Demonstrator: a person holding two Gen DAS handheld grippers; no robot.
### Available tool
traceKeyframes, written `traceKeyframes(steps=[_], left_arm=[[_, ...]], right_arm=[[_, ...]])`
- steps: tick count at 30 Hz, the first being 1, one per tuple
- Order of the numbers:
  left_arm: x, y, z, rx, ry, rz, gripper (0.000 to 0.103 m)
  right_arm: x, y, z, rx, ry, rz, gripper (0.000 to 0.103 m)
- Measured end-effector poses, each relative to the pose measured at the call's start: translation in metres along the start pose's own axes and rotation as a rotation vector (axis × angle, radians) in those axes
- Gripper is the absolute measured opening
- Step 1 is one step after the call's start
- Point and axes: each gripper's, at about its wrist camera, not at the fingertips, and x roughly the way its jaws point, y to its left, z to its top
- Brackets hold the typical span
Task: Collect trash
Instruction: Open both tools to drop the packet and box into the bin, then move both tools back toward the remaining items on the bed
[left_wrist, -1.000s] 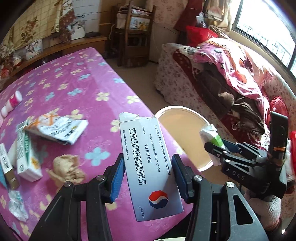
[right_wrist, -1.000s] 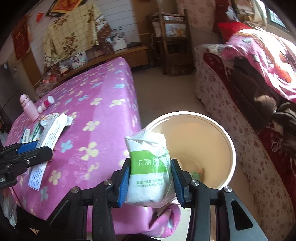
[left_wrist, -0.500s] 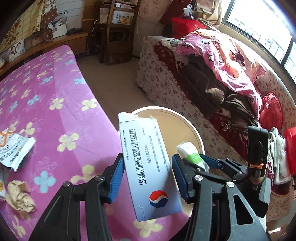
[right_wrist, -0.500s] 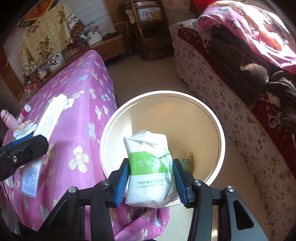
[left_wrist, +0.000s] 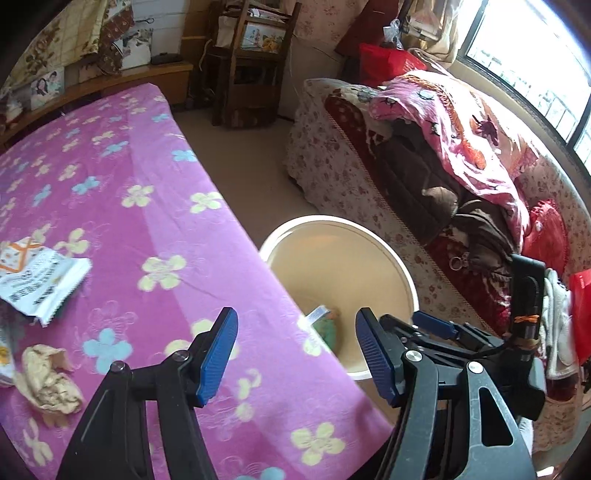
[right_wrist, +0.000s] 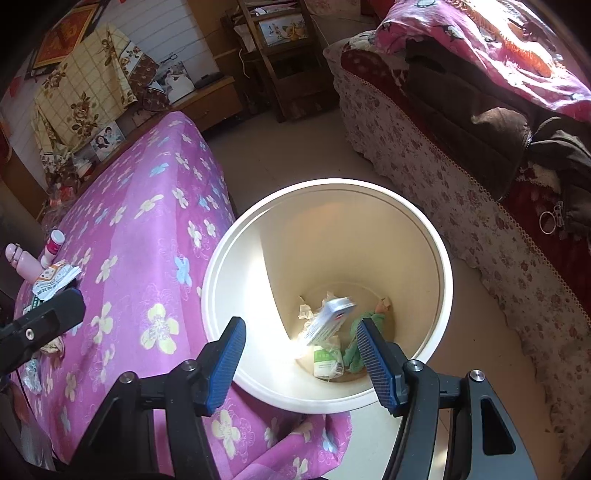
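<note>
A cream round bin (right_wrist: 439, 258) stands on the floor beside the table; it also shows in the left wrist view (left_wrist: 402, 273). Inside it lie the white tablet box (right_wrist: 328, 321), blurred, the green-and-white tissue pack (right_wrist: 325, 360) and a green scrap (right_wrist: 364, 328). My right gripper (right_wrist: 301, 363) is open and empty above the bin's near rim. My left gripper (left_wrist: 297, 354) is open and empty over the table edge next to the bin. On the table lie a crumpled brown paper (left_wrist: 48, 376) and a white printed wrapper (left_wrist: 40, 284).
The table has a pink flowered cloth (left_wrist: 122, 177). A pink bottle (right_wrist: 22, 262) and a small white-and-red bottle (right_wrist: 53, 245) stand at its far side. A sofa with blankets (left_wrist: 443, 155) lies right of the bin. A wooden chair (left_wrist: 251, 62) stands behind.
Both grippers opened. The tablet box left my left gripper and the tissue pack left my right gripper; both now lie in the bin.
</note>
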Motion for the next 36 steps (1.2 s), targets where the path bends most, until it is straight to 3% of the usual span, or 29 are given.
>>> traceKeyframes(steps=[11,18,36], left_arm=[[-0.04,0.027,-0.017,-0.007,-0.066,0.111,0.067],[-0.074,0.058,-0.032,-0.042,-0.106,0.168,0.067],[-0.169,0.207,-0.082,-0.262,-0.161,0.395,0.067]], right_arm=[[-0.029,0.046,-0.005,-0.086,-0.051,0.015,0.066],[-0.045,0.098,-0.006,-0.173,-0.074,0.06,0.066],[-0.028,0.241,-0.018,-0.382,-0.018,0.221,0.066]])
